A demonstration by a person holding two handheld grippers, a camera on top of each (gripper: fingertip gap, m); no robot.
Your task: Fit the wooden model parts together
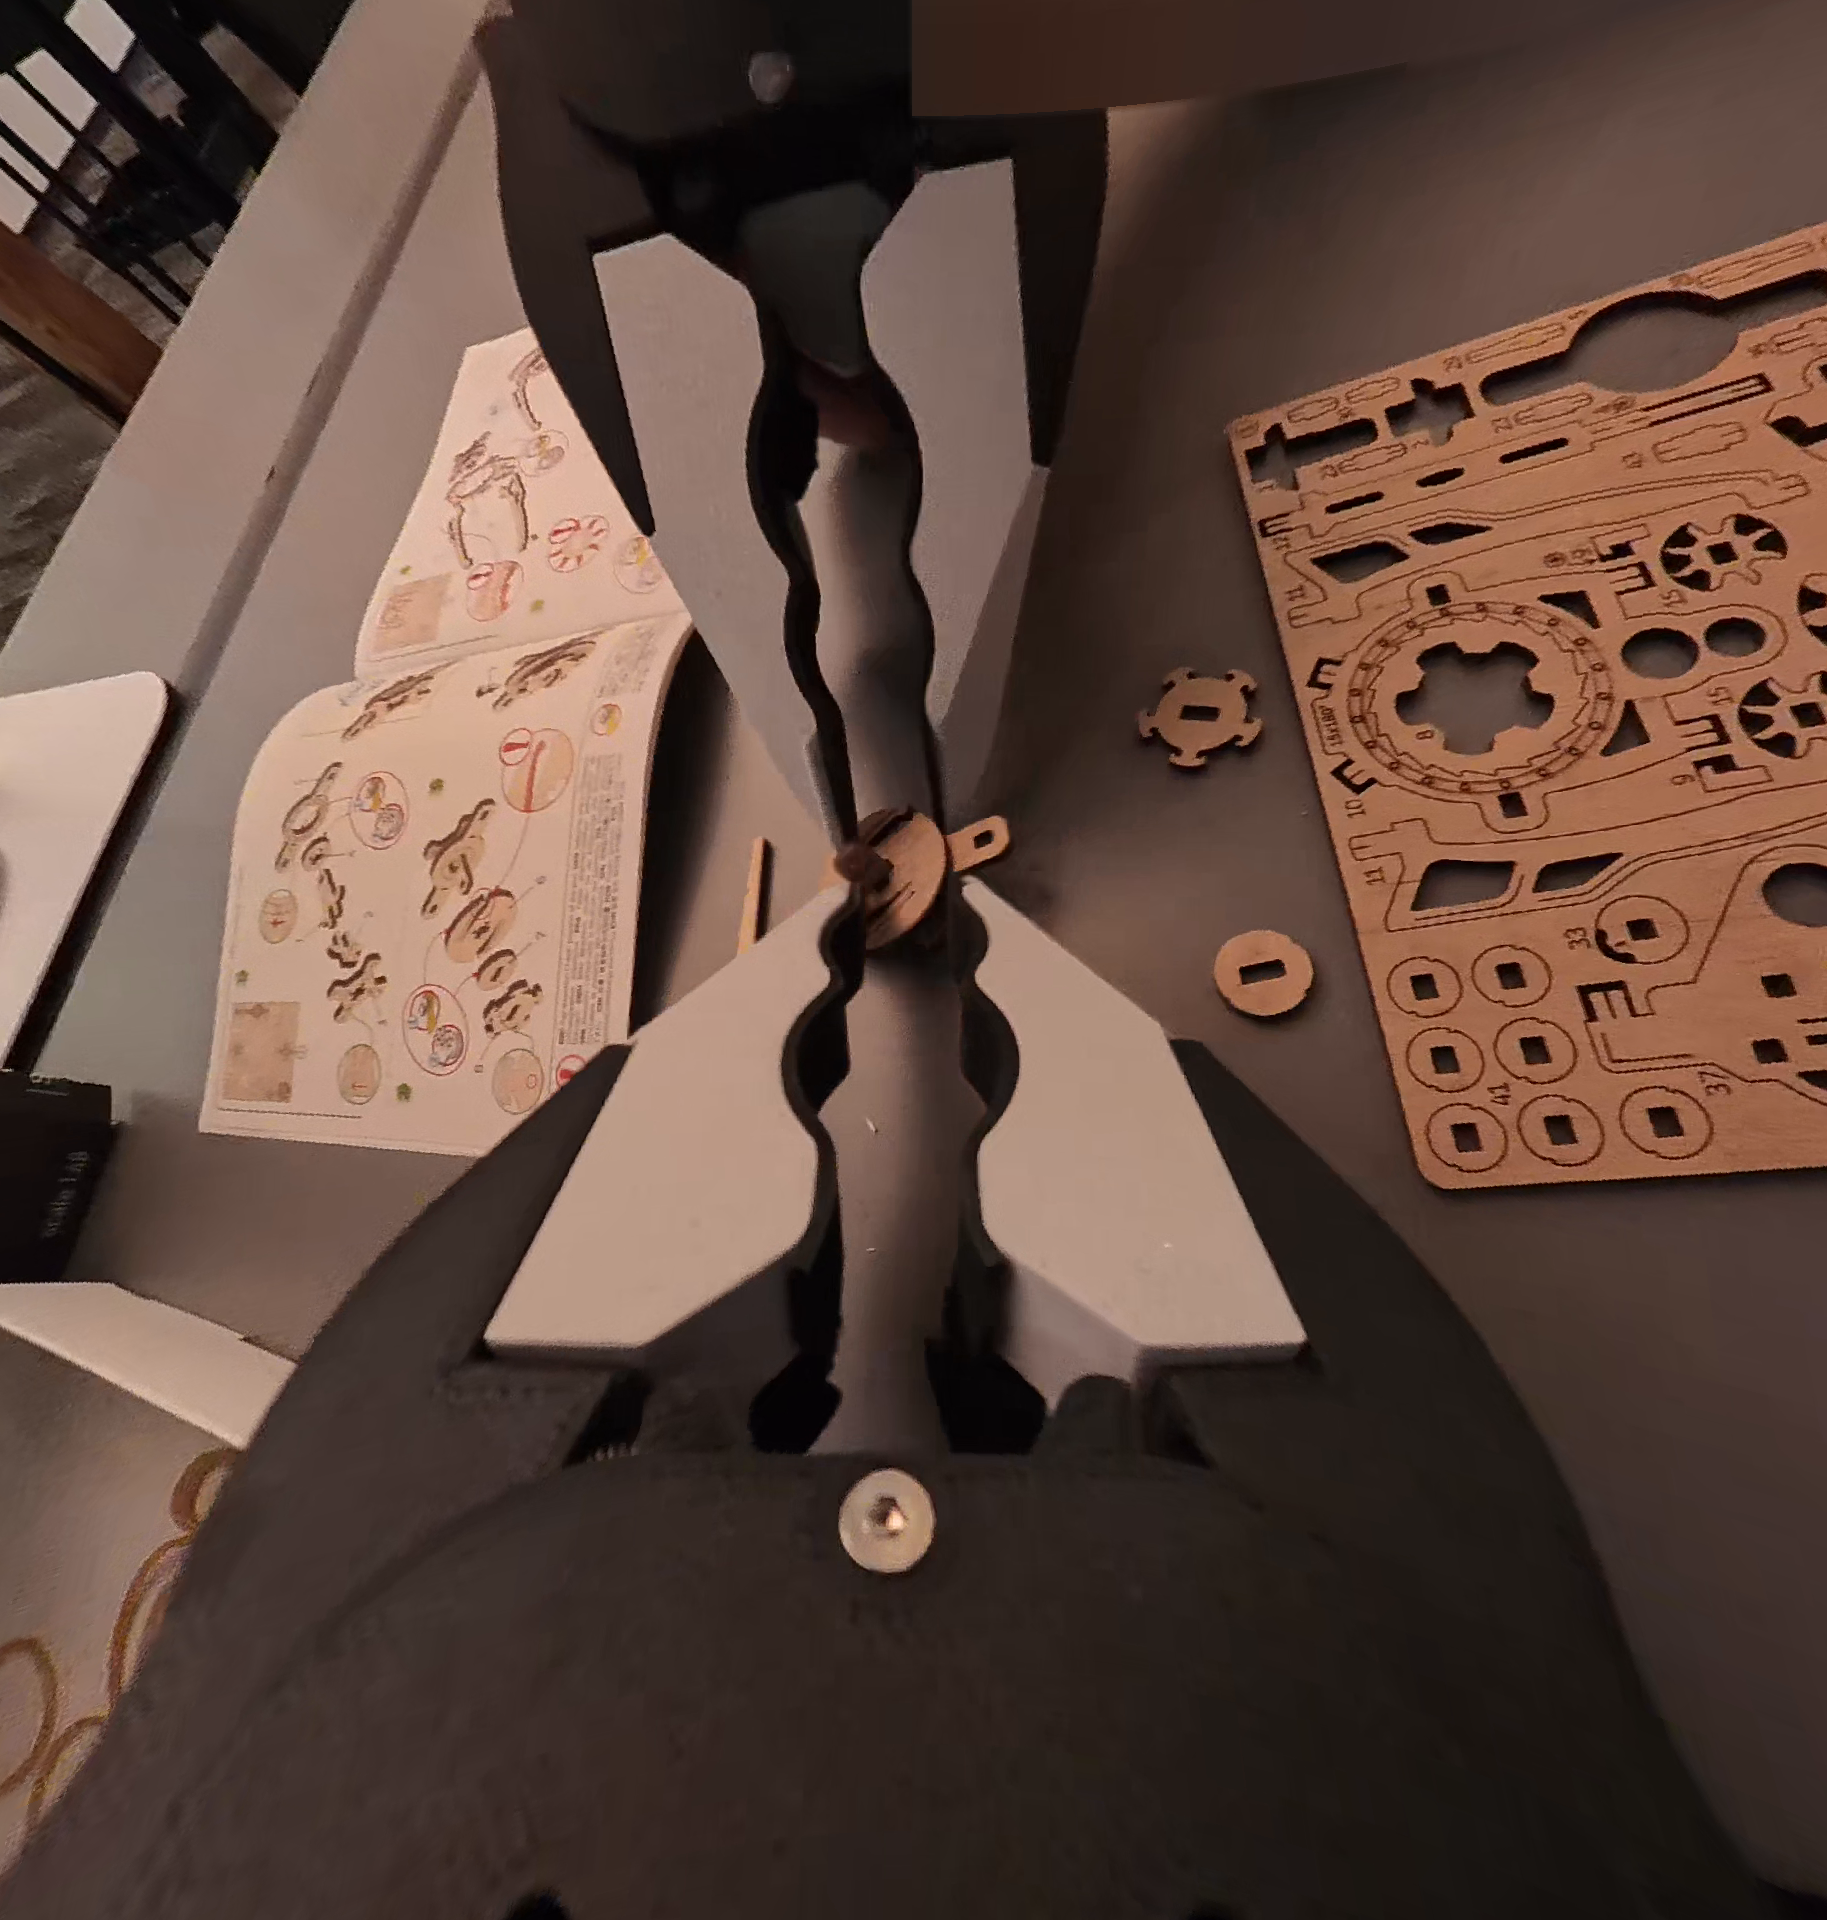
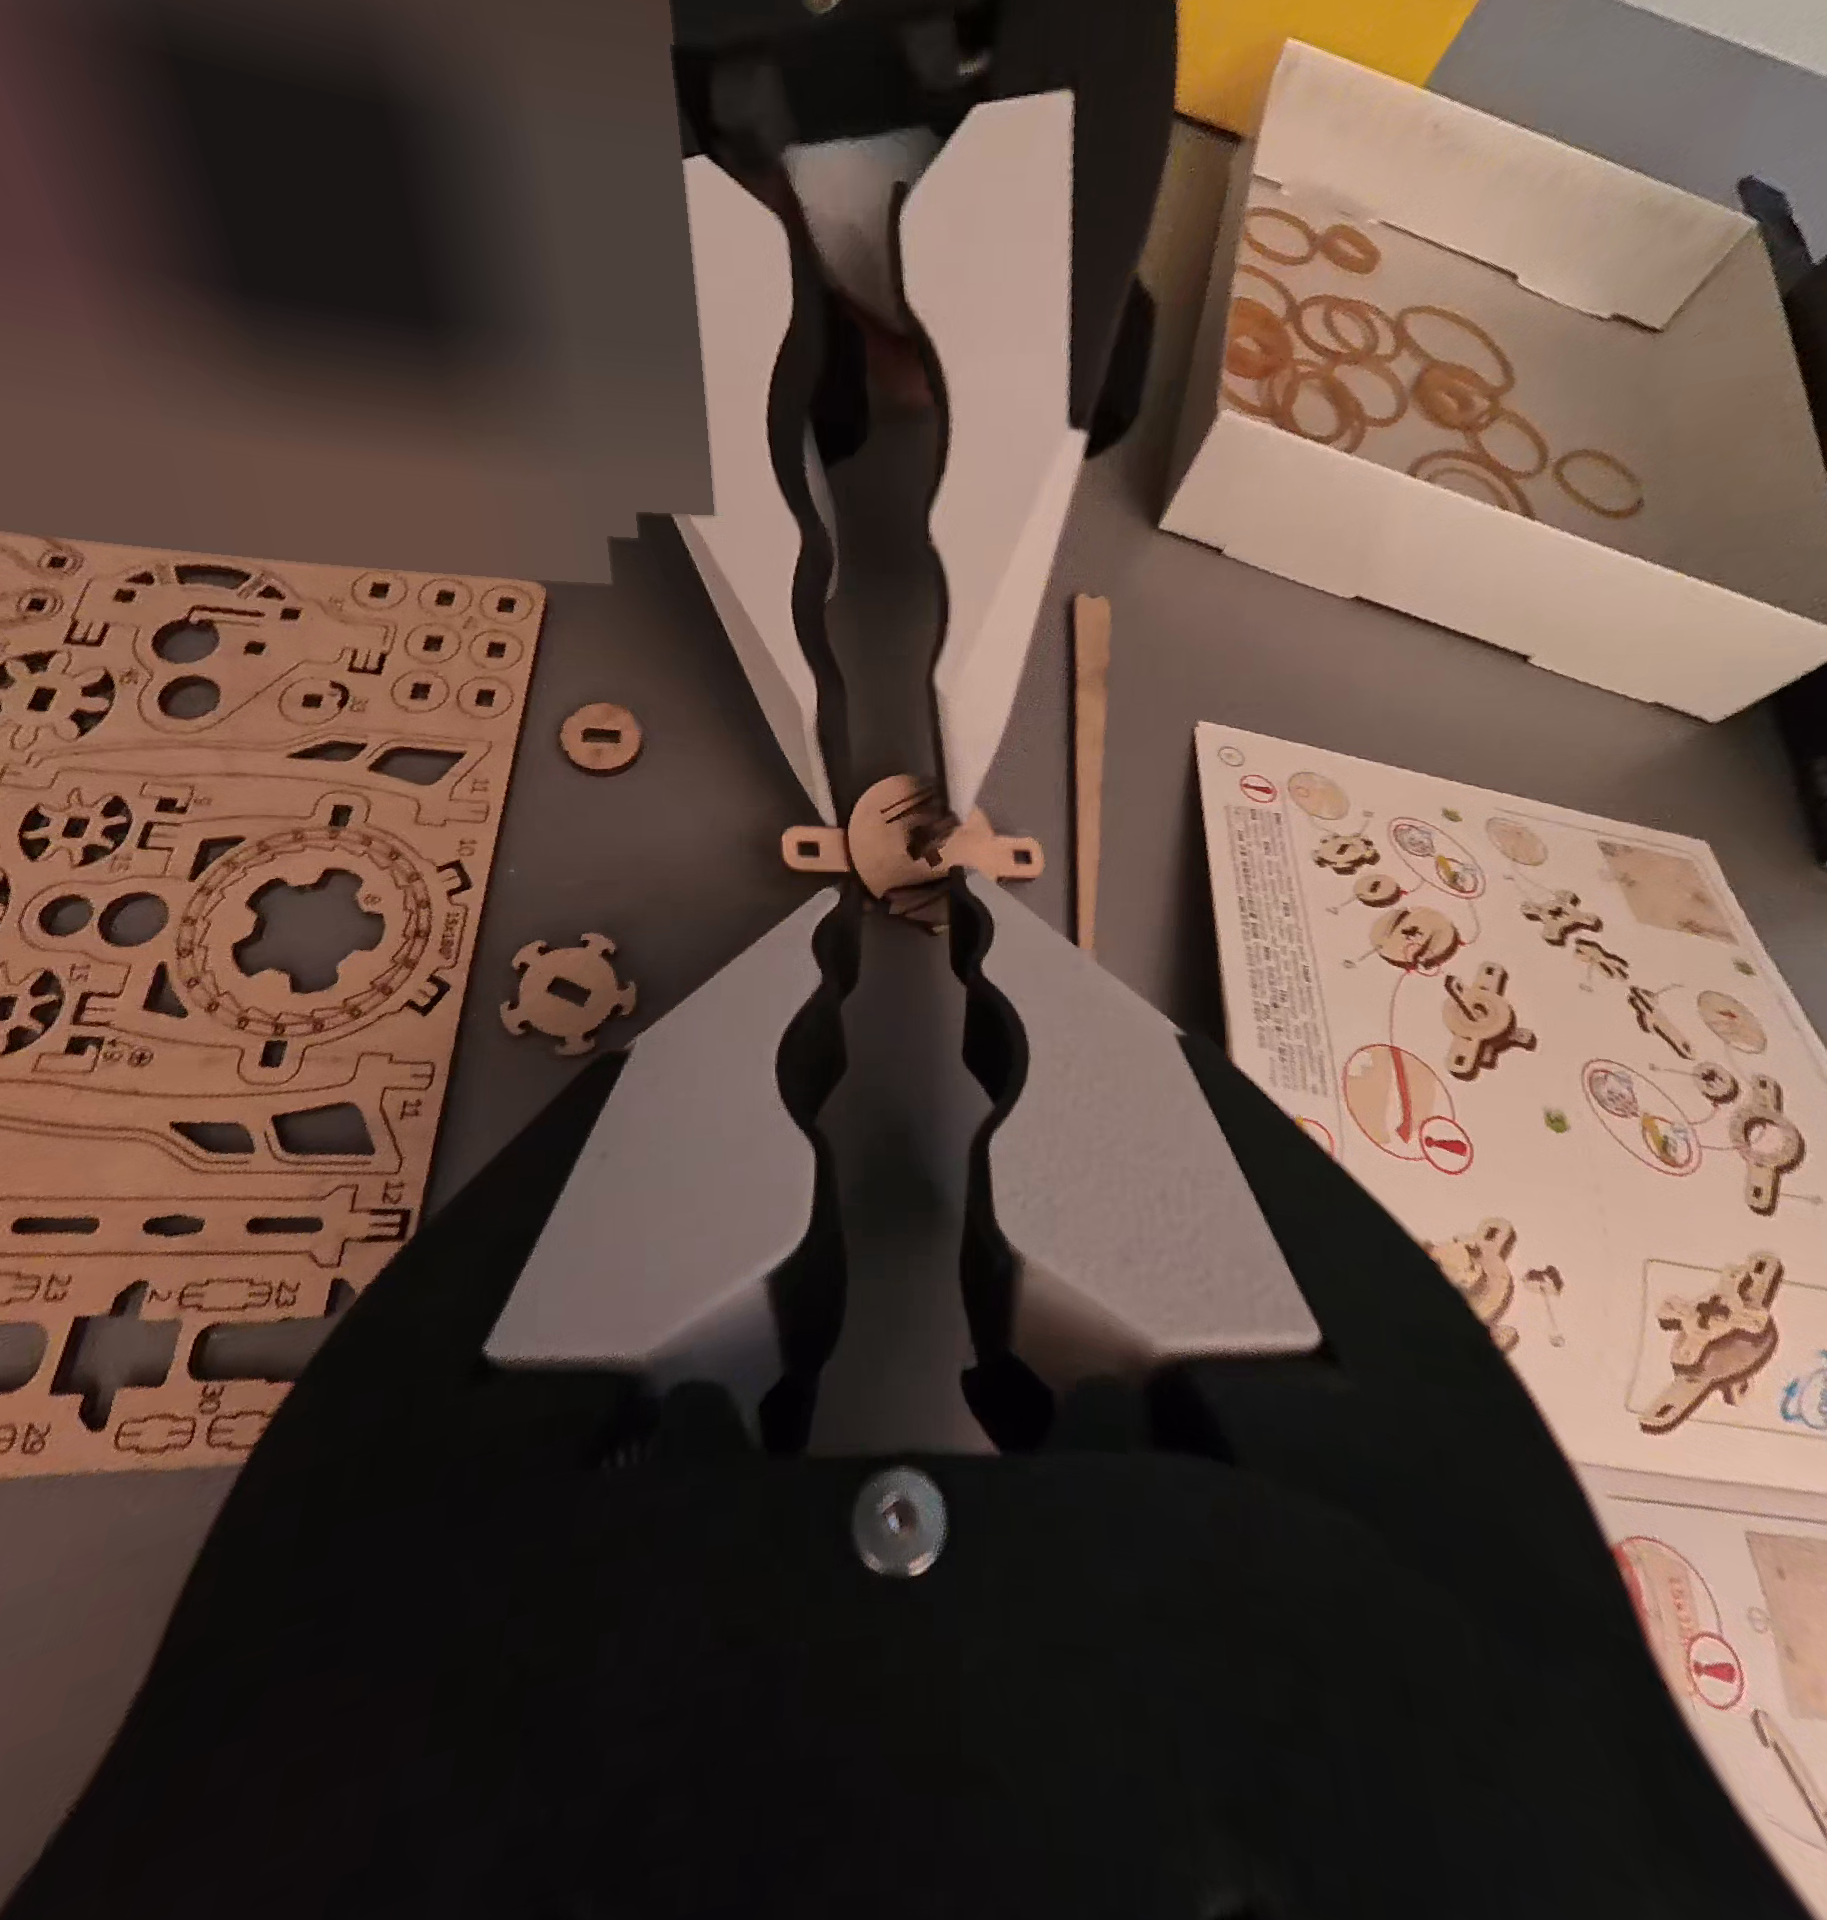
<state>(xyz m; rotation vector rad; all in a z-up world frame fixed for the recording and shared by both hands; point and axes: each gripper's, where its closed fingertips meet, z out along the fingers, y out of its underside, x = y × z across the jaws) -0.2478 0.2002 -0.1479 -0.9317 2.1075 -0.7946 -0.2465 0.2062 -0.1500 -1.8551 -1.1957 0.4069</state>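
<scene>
A small wooden assembly [image 1: 901, 878] of round discs on a flat tabbed axle is held above the dark table between both grippers, which meet tip to tip. My left gripper [image 1: 898, 912] comes from below in the left wrist view and is shut on its near side. My right gripper [image 1: 888, 821] comes from the top and is shut on the far side. In the right wrist view the assembly [image 2: 904, 844] shows its axle tabs sticking out left and right; my right gripper [image 2: 896, 899] is below it and my left gripper [image 2: 893, 805] above.
A laser-cut wooden parts sheet [image 1: 1574, 727] [image 2: 213, 987] lies flat. Beside it lie a loose notched disc [image 1: 1198, 719] [image 2: 568, 994] and a slotted round disc [image 1: 1262, 971] [image 2: 601, 740]. A wooden stick [image 2: 1089, 769], an open instruction booklet [image 1: 452, 831] [image 2: 1511, 1039] and a white box of rubber bands [image 2: 1511, 582] are nearby. My two grippers' fingertips are within a few centimetres of each other.
</scene>
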